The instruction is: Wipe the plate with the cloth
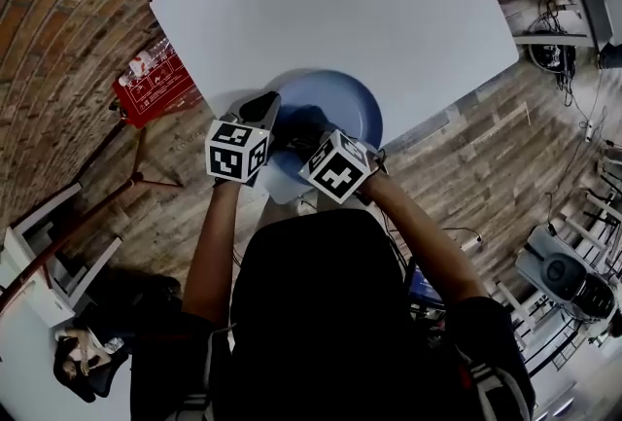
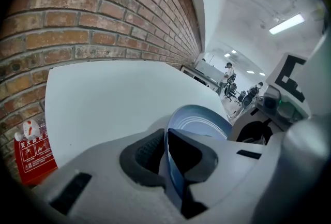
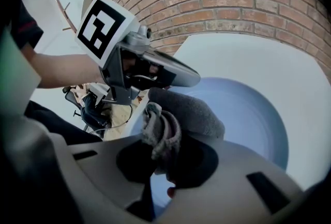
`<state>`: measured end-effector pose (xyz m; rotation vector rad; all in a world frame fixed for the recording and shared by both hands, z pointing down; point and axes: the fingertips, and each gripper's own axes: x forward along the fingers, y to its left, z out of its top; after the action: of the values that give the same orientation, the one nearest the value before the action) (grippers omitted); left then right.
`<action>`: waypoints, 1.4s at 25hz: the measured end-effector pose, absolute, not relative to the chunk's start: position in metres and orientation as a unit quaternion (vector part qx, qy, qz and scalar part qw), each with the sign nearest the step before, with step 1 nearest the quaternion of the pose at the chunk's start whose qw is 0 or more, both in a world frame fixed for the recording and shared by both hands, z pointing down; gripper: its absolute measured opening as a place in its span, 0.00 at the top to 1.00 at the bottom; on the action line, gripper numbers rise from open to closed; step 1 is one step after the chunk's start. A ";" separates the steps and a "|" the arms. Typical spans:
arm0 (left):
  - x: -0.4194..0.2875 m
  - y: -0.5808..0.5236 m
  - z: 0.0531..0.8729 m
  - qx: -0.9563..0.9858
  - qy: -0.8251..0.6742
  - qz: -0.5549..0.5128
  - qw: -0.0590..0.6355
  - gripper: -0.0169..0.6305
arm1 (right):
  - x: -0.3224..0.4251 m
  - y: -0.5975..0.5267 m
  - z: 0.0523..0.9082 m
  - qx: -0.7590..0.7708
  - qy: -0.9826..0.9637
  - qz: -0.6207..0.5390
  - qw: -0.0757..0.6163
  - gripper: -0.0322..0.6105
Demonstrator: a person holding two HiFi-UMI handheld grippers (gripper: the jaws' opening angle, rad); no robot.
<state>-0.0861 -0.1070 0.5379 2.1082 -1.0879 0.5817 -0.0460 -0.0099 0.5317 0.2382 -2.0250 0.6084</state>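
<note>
A pale blue plate (image 1: 340,103) lies at the near edge of the white table (image 1: 330,1), jutting over it. My left gripper (image 1: 260,113) is shut on the plate's near left rim (image 2: 166,166); in the left gripper view the thin rim runs between the dark pads. My right gripper (image 1: 309,132) is shut on a bunched grey cloth (image 3: 170,119), which rests on the plate (image 3: 253,119) near its left side. The cloth (image 1: 303,122) shows dark between the two marker cubes in the head view. The left gripper (image 3: 155,70) sits just beyond the cloth in the right gripper view.
A red sign (image 1: 154,84) leans on the floor left of the table, below a brick wall (image 2: 103,21). Wooden floor lies under the plate's overhang. Chairs, cables and equipment (image 1: 564,273) stand on the right. The person's arms and dark clothing fill the lower head view.
</note>
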 end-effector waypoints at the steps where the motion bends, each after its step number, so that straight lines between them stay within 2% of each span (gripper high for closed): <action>1: -0.088 -0.108 0.535 0.810 -0.422 0.217 0.345 0.92 | -0.045 -0.010 0.531 0.095 -0.832 0.252 0.486 0.87; 9: -0.105 -0.109 0.510 0.809 -0.431 0.219 0.335 0.92 | -0.040 -0.019 0.513 0.119 -0.831 0.292 0.459 0.87; 20: -0.114 -0.112 0.438 0.832 -0.437 0.195 0.281 0.92 | -0.035 -0.069 0.453 0.210 -0.851 0.261 0.405 0.87; 35: -0.117 -0.092 0.334 0.871 -0.417 0.148 0.214 0.94 | -0.041 -0.095 0.341 0.352 -0.874 0.195 0.272 0.87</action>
<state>-0.1170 -0.0917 0.3341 2.4163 -1.1555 0.4113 -0.0408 -0.0948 0.3407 0.9481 -2.3536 0.5246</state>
